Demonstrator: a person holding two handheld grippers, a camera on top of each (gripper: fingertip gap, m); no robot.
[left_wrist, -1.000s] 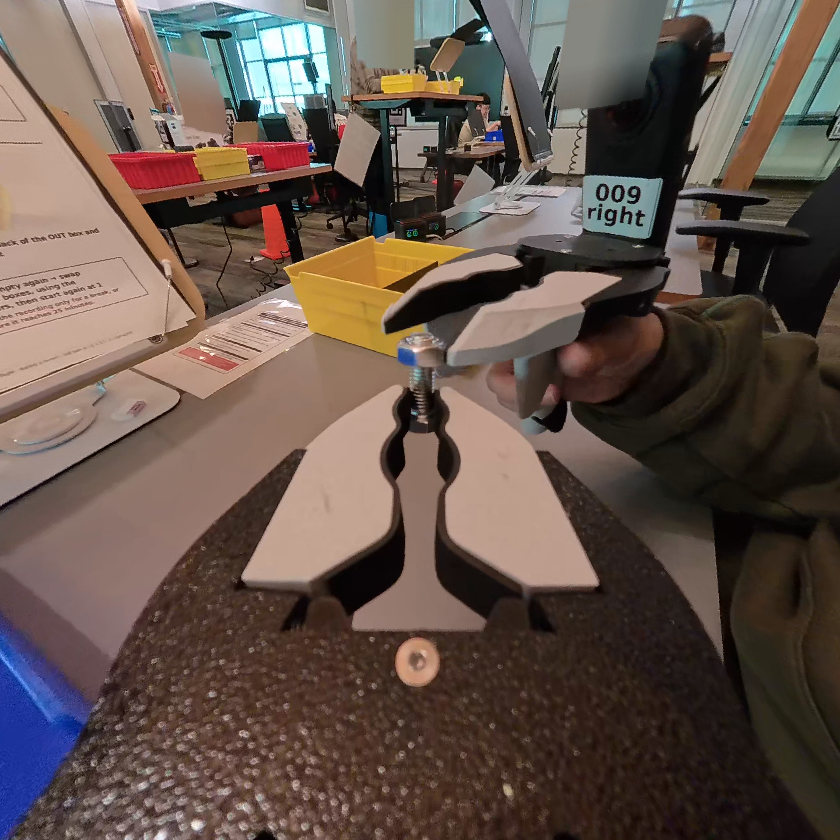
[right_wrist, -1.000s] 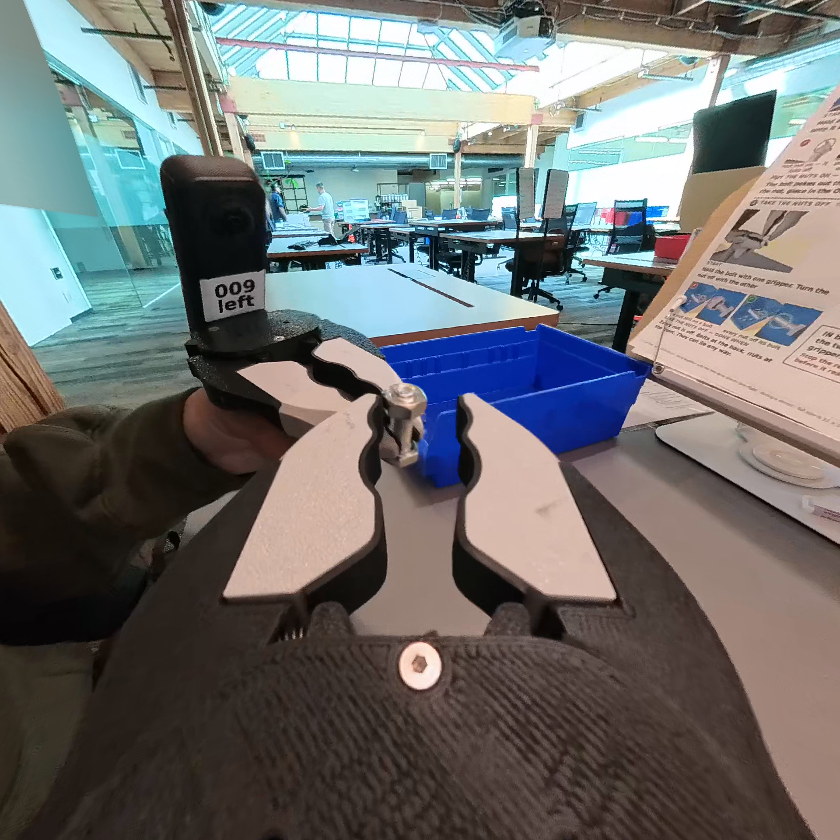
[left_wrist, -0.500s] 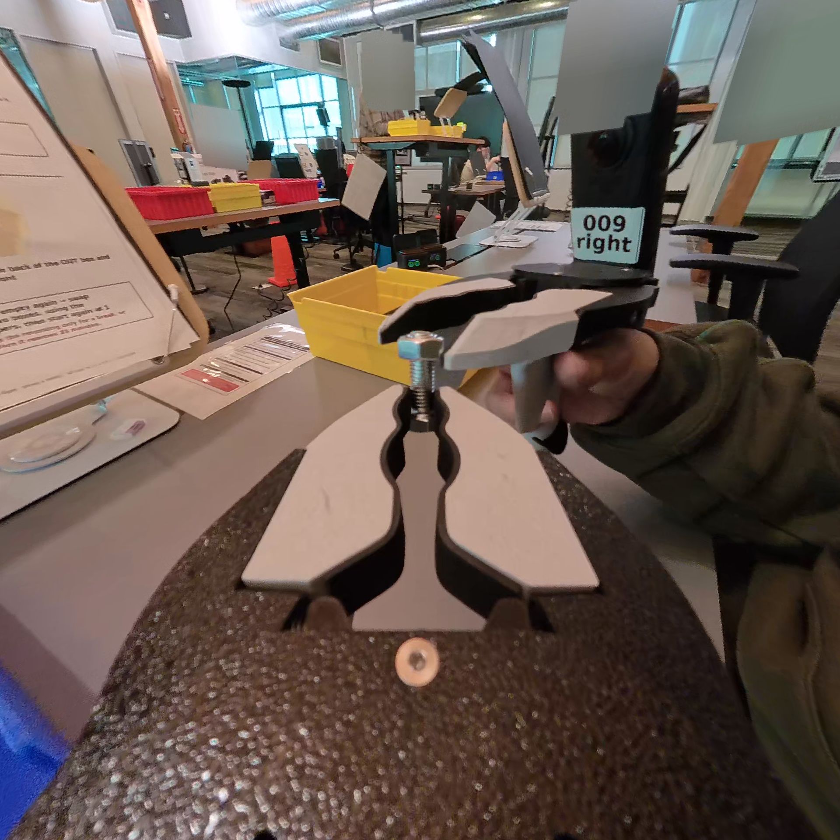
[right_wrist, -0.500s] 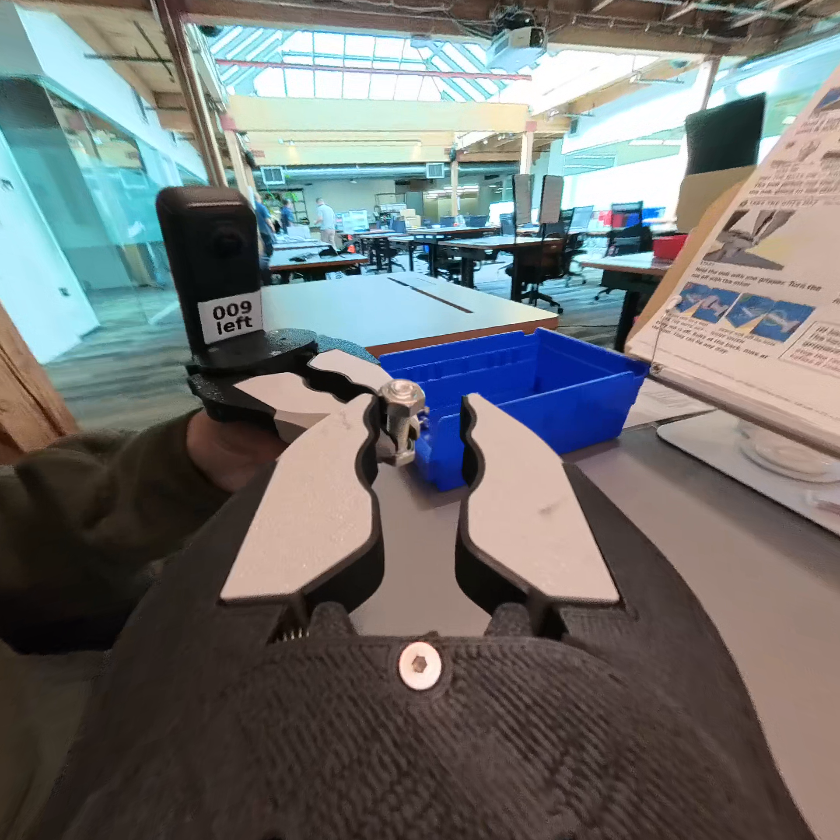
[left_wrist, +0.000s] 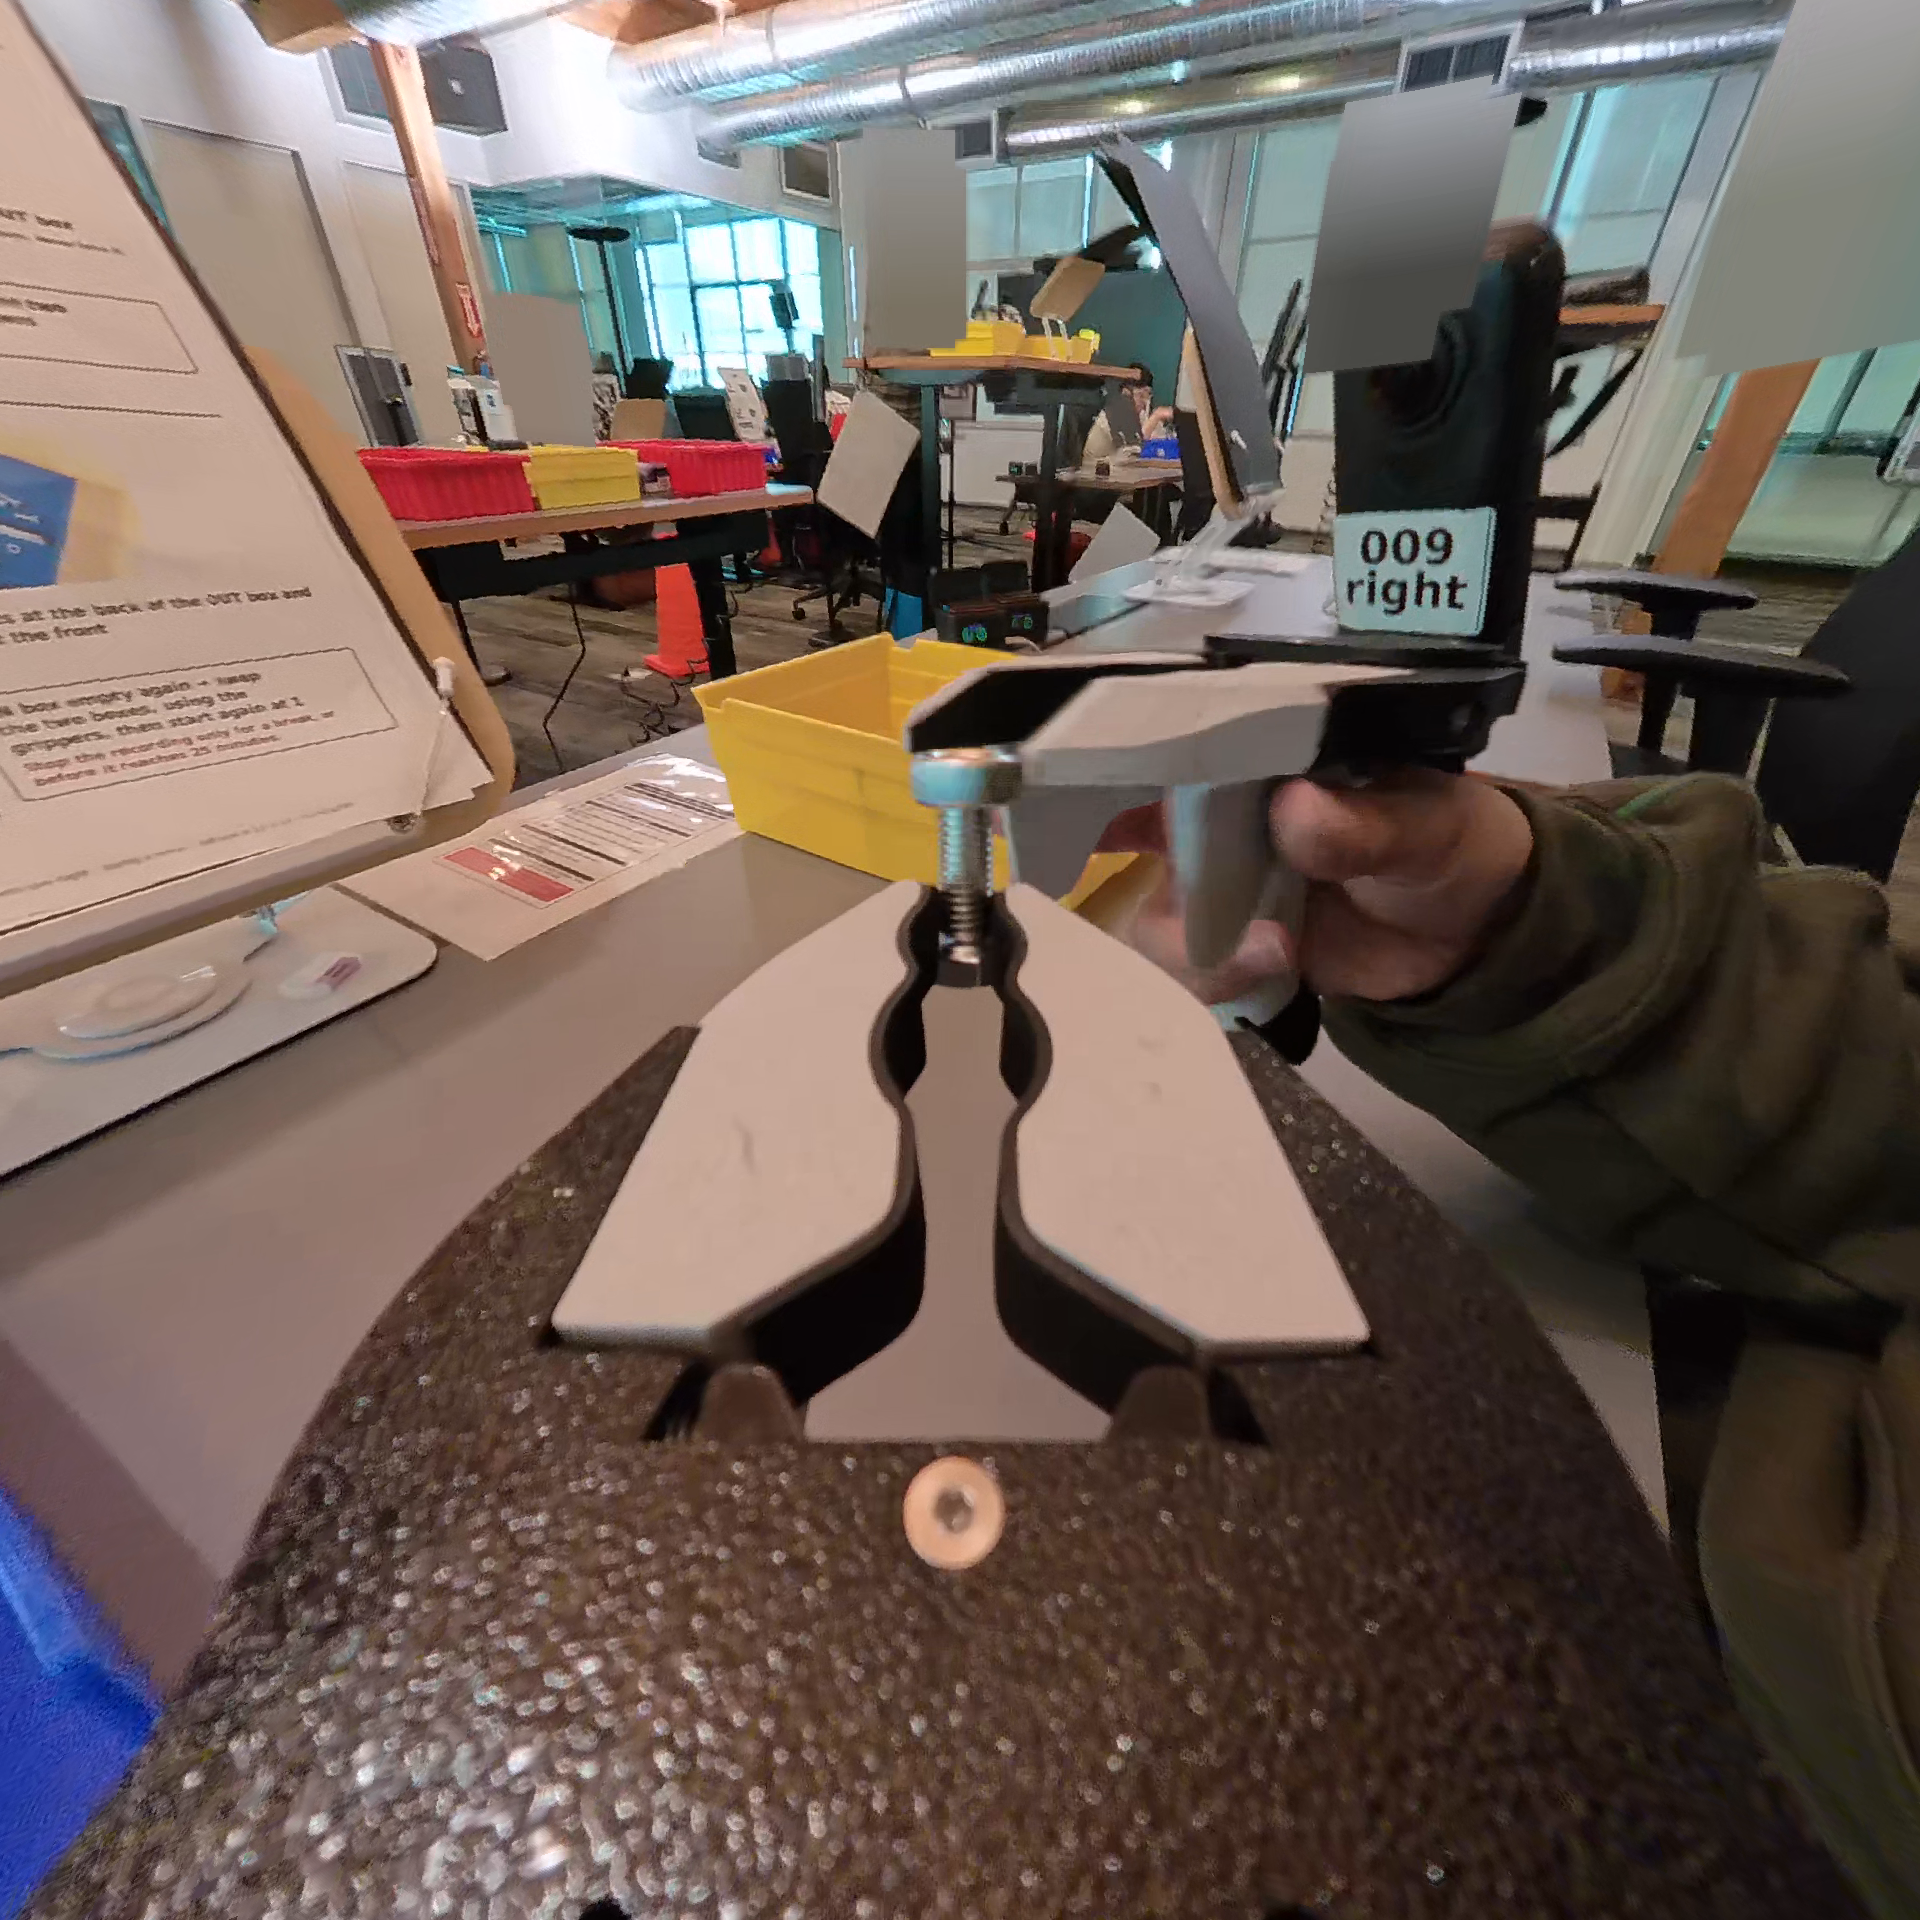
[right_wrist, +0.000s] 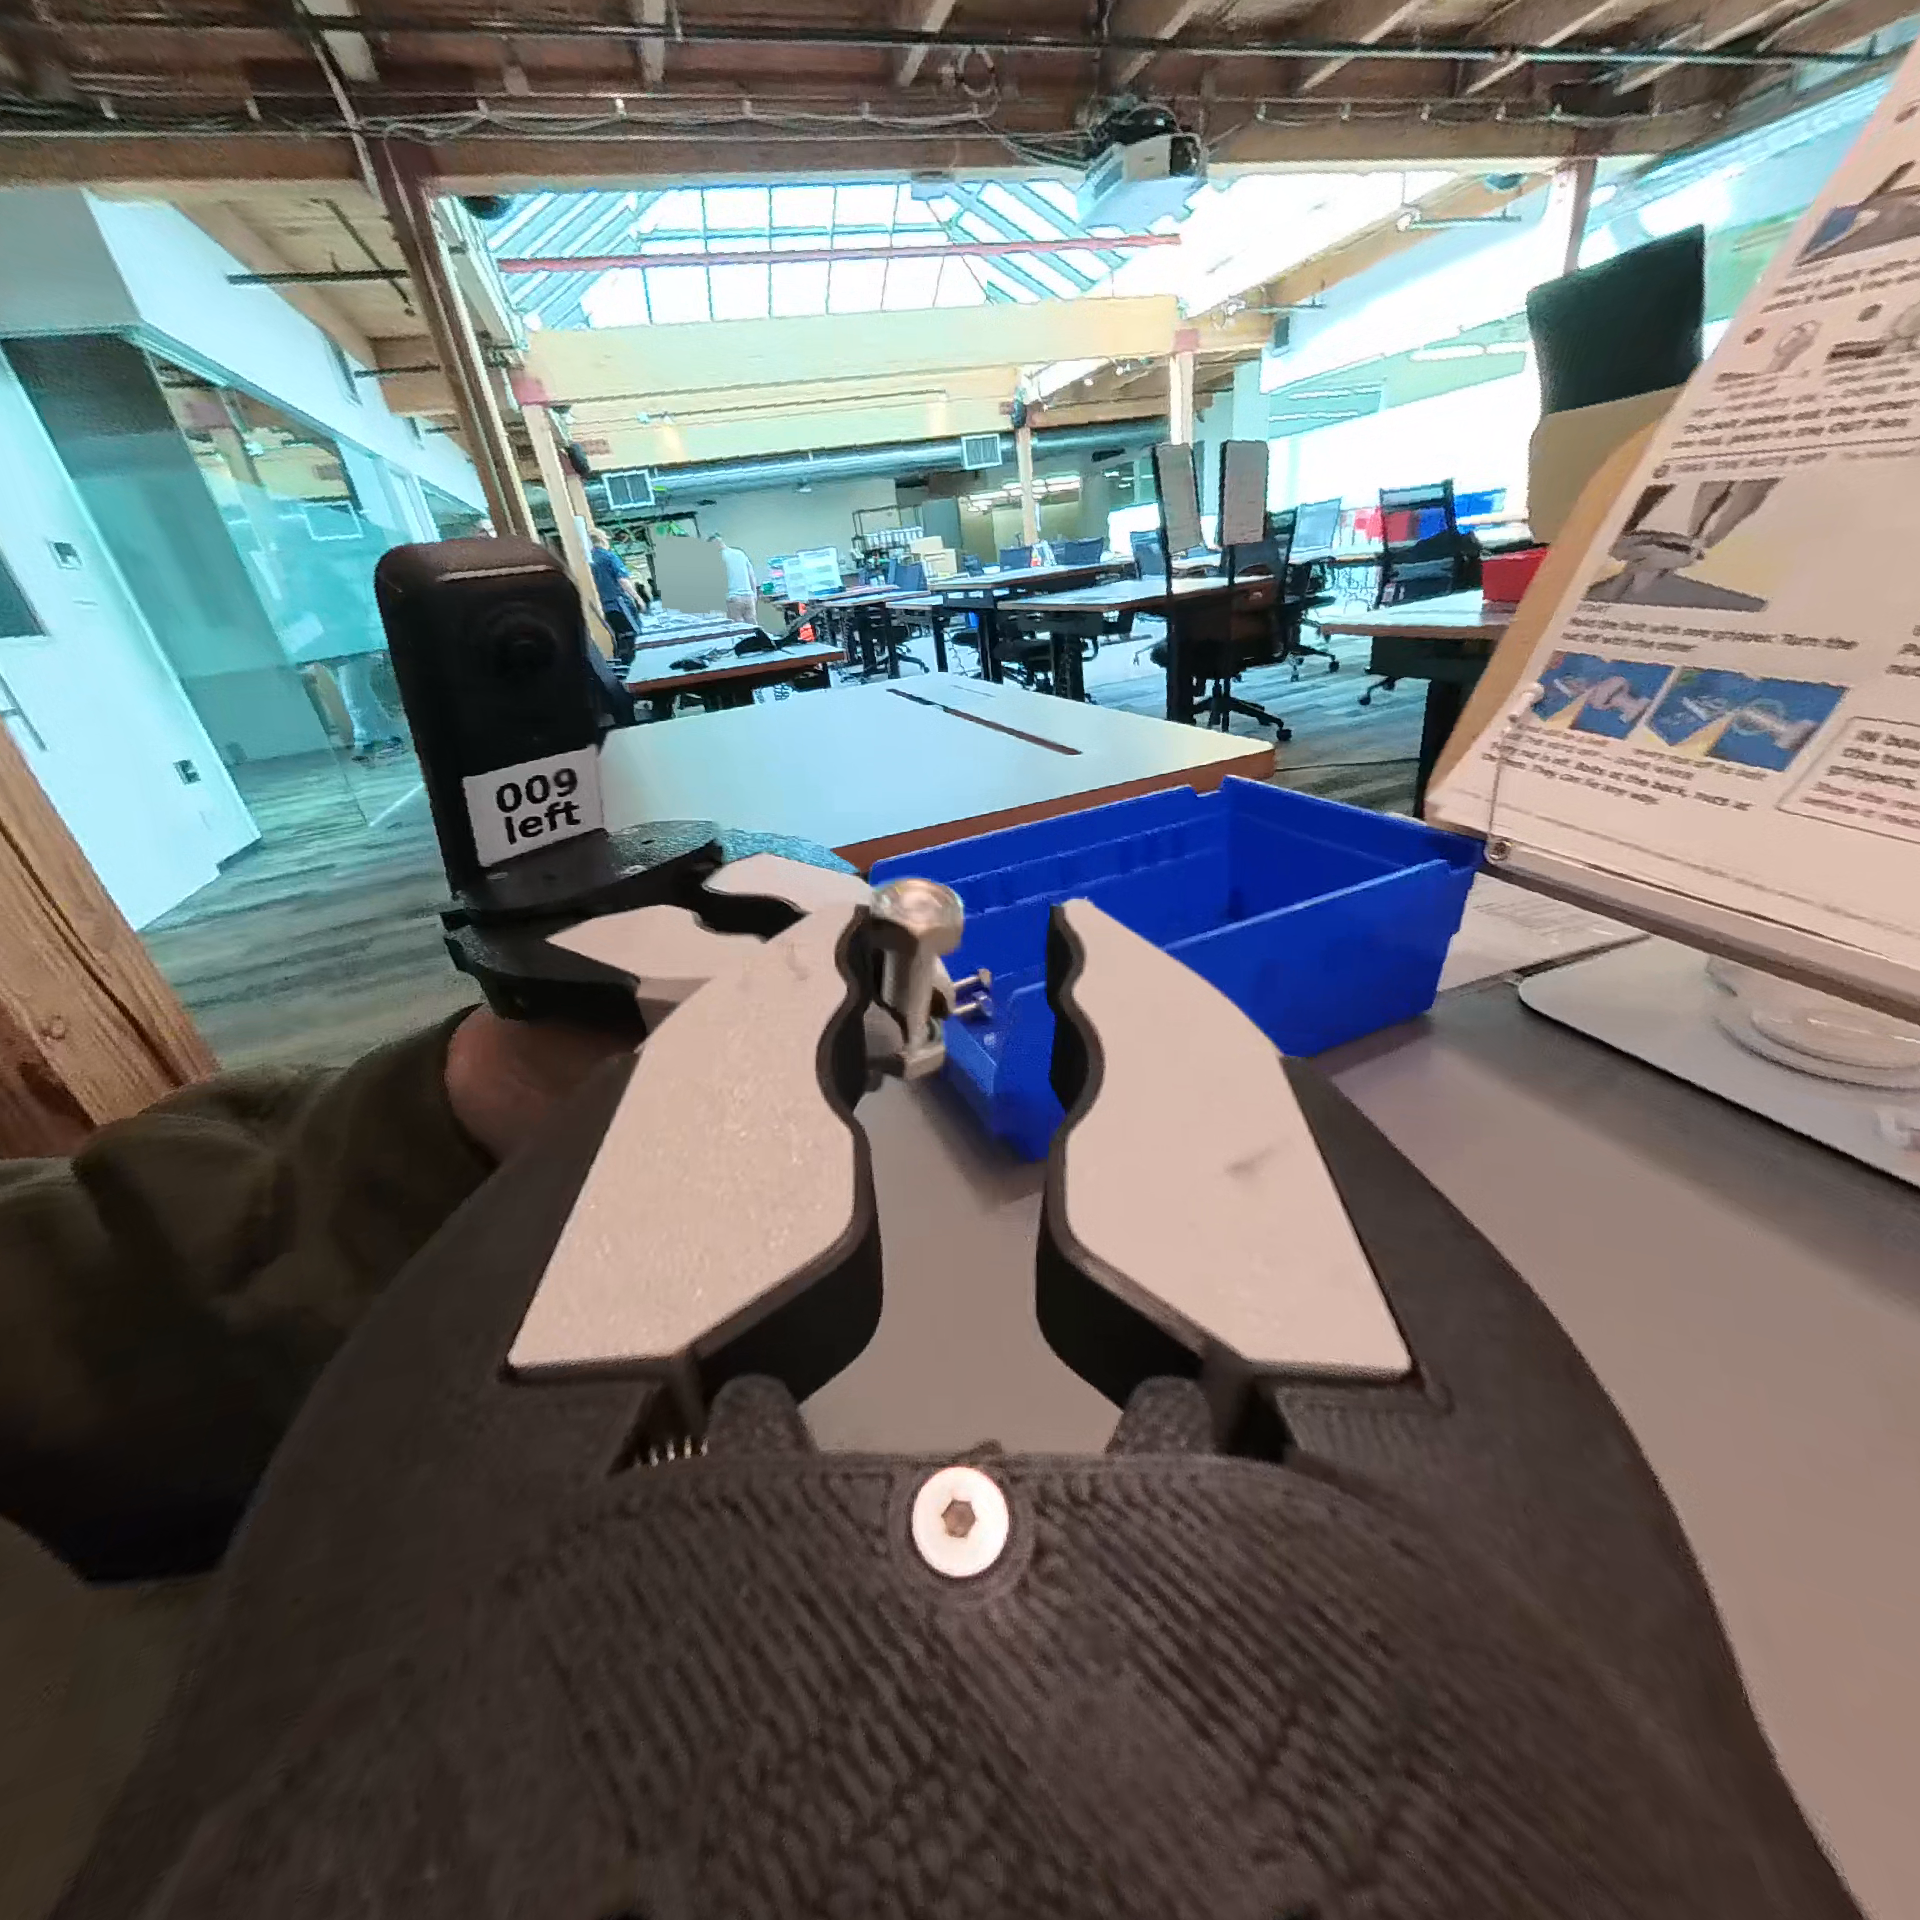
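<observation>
A silver hex-head bolt (left_wrist: 961, 842) stands upright above the grey table (left_wrist: 312, 1143). My left gripper (left_wrist: 961, 935) is shut on the bolt's threaded lower end. My right gripper (left_wrist: 977, 732) comes in level from the right at the height of the bolt's head. In the right wrist view the right gripper (right_wrist: 951, 977) is open. The bolt (right_wrist: 902, 997) sits against its left finger (right_wrist: 727, 1122), with a clear gap to the right finger (right_wrist: 1195, 1143). A hand in an olive sleeve (left_wrist: 1558, 987) holds the right gripper.
A yellow bin (left_wrist: 821, 758) stands on the table behind the bolt. A blue bin (right_wrist: 1299, 935) stands on the other side. An instruction sheet on a stand (left_wrist: 156, 623) leans at the table's edge, with a laminated card (left_wrist: 582, 831) beside it. Office chairs (left_wrist: 1683, 665) stand to the right. The grippers are tip to tip, or close to it.
The right gripper has turned from a tilt to lie level at the bolt's head, still open. The left gripper has kept its hold on the bolt. Both views have tipped upward a little.
</observation>
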